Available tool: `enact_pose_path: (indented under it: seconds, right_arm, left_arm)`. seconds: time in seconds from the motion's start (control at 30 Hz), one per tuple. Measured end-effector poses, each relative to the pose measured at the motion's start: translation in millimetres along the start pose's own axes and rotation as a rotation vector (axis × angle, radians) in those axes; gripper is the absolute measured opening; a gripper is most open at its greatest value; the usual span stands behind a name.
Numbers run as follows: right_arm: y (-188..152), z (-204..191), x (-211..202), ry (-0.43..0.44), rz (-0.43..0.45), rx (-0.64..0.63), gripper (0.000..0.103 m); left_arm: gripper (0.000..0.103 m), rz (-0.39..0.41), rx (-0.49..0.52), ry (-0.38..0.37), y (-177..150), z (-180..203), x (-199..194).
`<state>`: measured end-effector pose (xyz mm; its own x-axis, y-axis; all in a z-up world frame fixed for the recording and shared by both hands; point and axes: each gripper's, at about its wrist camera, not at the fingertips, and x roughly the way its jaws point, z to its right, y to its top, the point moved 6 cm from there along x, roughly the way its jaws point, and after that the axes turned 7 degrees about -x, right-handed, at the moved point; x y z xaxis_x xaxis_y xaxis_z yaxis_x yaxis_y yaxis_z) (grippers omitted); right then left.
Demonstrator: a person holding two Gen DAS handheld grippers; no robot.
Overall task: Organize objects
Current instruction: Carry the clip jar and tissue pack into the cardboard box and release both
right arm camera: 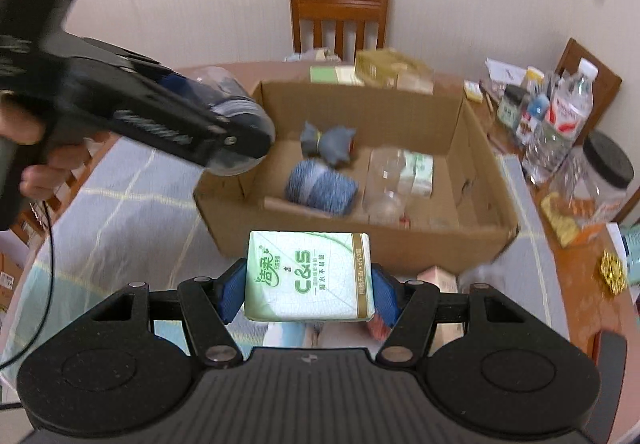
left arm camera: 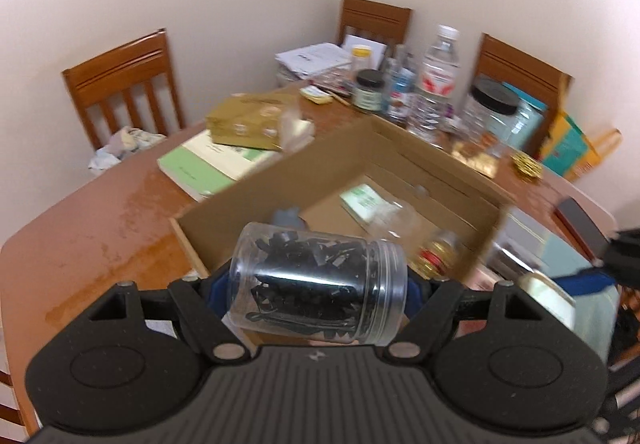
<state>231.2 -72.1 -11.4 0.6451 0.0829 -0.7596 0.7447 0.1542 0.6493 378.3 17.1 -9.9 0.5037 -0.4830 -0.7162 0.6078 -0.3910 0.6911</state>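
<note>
A clear plastic jar full of small black pieces lies sideways between the blue pads of my left gripper, which is shut on it above the near-left corner of an open cardboard box. My right gripper is shut on a green-and-white tissue pack, held just in front of the box's near wall. Inside the box lie a blue yarn spool, a grey plush toy, a clear bottle and another tissue pack. In the right wrist view a hand holds the left gripper at upper left.
The box sits on a brown table, partly on a pale checked cloth. Books and a gold box lie behind it. A water bottle, dark-lidded jars and a gold ornament crowd the right. Wooden chairs line the wall.
</note>
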Motion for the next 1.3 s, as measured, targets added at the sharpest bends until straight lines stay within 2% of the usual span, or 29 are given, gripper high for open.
enact_pose_path:
  seconds: [0.07,0.17,0.33,0.7,0.77,0.8,0.83,0.9,1.1,1.3]
  right_arm:
    - [9.3,3.8,0.7,0.001,0.014,-0.002,0.068]
    - [21.7,9.7,4.6,0.002,0.027,0.007,0.068]
    - [32.9,16.2,17.5,0.014,0.027,0.025,0.068]
    - [57.3,21.4,50.3,0.011,0.016,-0.019,0.069]
    - [63.0,23.9,56.2,0.007,0.023,-0.023,0.079]
    - [65.5,25.8,59.0,-0.003,0.027,-0.026,0.093]
    - [67.6,27.7,60.9,-0.012,0.036,-0.028,0.101]
    - [70.3,29.6,61.9,-0.001,0.058,-0.038,0.103]
    - [73.8,34.6,63.3,0.014,0.041,-0.088,0.103]
    - [58.9,38.6,52.2,0.033,0.031,-0.091,0.103]
  left_arm:
    - [0.089,0.004,-0.016,0.011,4.1,-6.4,7.6]
    - [0.095,0.013,-0.037,0.023,6.0,-11.8,12.4]
    - [0.097,-0.003,-0.037,0.029,0.8,-16.6,15.3]
    - [0.099,-0.016,-0.078,0.075,-0.3,-36.0,9.9]
    - [0.099,-0.017,-0.091,0.090,0.5,-37.8,9.5]
    - [0.099,-0.018,-0.097,0.095,0.8,-38.5,9.1]
    - [0.099,-0.021,-0.104,0.101,1.2,-38.5,8.4]
    - [0.099,-0.028,-0.110,0.111,1.5,-38.4,7.5]
    - [0.099,-0.024,-0.147,0.156,-1.3,-31.4,-3.7]
    - [0.100,0.005,-0.184,0.180,-24.2,-21.1,-13.8]
